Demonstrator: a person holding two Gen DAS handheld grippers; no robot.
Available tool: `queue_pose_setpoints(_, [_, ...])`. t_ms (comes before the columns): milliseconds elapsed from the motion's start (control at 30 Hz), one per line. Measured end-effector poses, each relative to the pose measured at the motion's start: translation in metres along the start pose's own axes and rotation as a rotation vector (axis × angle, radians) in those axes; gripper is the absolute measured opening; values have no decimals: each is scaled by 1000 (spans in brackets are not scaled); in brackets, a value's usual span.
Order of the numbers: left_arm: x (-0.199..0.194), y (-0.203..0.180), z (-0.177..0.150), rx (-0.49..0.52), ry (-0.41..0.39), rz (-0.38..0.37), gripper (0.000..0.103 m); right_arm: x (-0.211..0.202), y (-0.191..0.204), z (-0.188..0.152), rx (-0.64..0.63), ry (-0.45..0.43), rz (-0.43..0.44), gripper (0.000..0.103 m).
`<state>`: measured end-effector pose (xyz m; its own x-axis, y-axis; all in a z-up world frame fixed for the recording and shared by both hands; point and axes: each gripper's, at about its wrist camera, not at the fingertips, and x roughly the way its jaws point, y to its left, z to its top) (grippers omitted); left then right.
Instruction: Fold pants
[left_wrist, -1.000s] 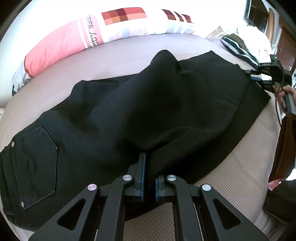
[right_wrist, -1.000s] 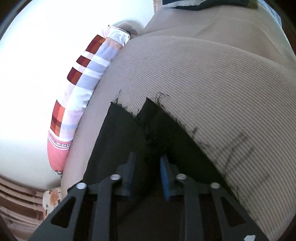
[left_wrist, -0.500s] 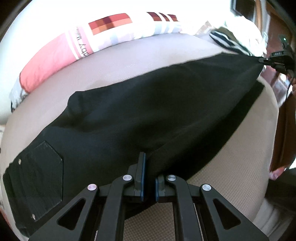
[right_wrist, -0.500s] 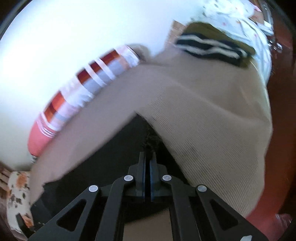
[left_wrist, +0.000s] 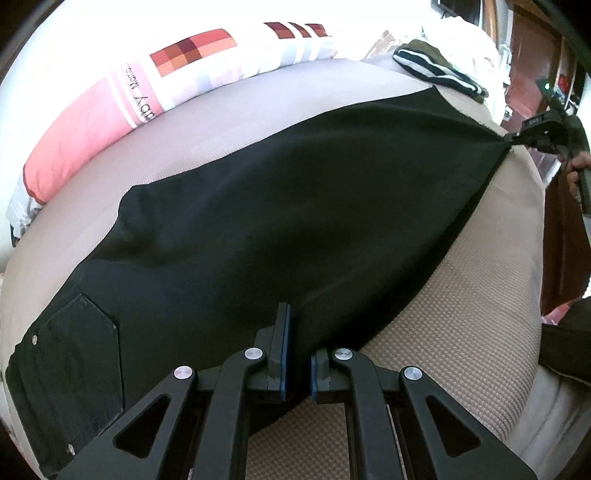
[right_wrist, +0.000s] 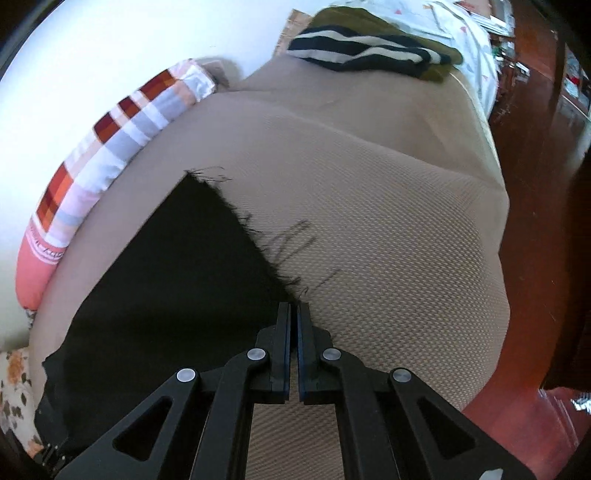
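Nearest you, your left gripper (left_wrist: 297, 354) has its jaws clamped on the near edge of the black pants (left_wrist: 280, 221), a fold of the cloth pinched between the blue pads. From there the pants spread flat across the tan bed cover (left_wrist: 461, 332), running lengthwise left to right: the seat end with its stitched back pocket (left_wrist: 79, 354) lies at the near left, the leg end reaches out to the far right. At that far right end your right gripper (left_wrist: 517, 137) is shut on the corner of the hem and the cloth between the two grippers looks drawn taut, with your right hand (left_wrist: 574, 173) on the handle behind it. The right wrist view shows those jaws pressed together on the frayed hem corner (right_wrist: 291, 295), loose black threads trailing onto the cover just beside them. Beyond the pants, along the far edge of the bed, lies a long pillow (left_wrist: 166, 85) in pink, white and red checks. Further right, at the far corner of the bed, sits a folded dark garment with white stripes (right_wrist: 362, 51), well apart from the pants.
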<state>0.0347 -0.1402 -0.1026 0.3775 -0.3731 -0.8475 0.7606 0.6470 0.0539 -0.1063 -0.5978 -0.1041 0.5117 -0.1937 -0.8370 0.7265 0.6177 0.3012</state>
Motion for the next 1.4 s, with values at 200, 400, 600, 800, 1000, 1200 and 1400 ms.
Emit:
queue_pose_setpoints(200, [0,-3,-3,35,2,-8,9,3,4,-1,-22,11,-17,2])
queue_pose_setpoints(400, [3,-3,-4,10,12,-18,14,-1,10,3,-13,23,-67,18])
queue_pose_setpoints(600, [-21,18,-5,-97,-25,-109,59,-25,51,16,-87,-25,-44,25])
queue_pose_setpoints(800, [-55,76,-9,-283,-170,-55,63,-25,165,20,-337,9,167,36])
queue_pose_setpoints(1000, [-62,157,-32,-551,-211,151,63,19,329,-24,-697,235,430,39])
queue_pose_setpoints(1200, [-63,209,-60,-682,-188,254,63,48,455,-89,-1007,416,601,39])
queue_pose_setpoints(1400, [-57,232,-78,-734,-174,234,63,89,525,-121,-1168,542,613,40])
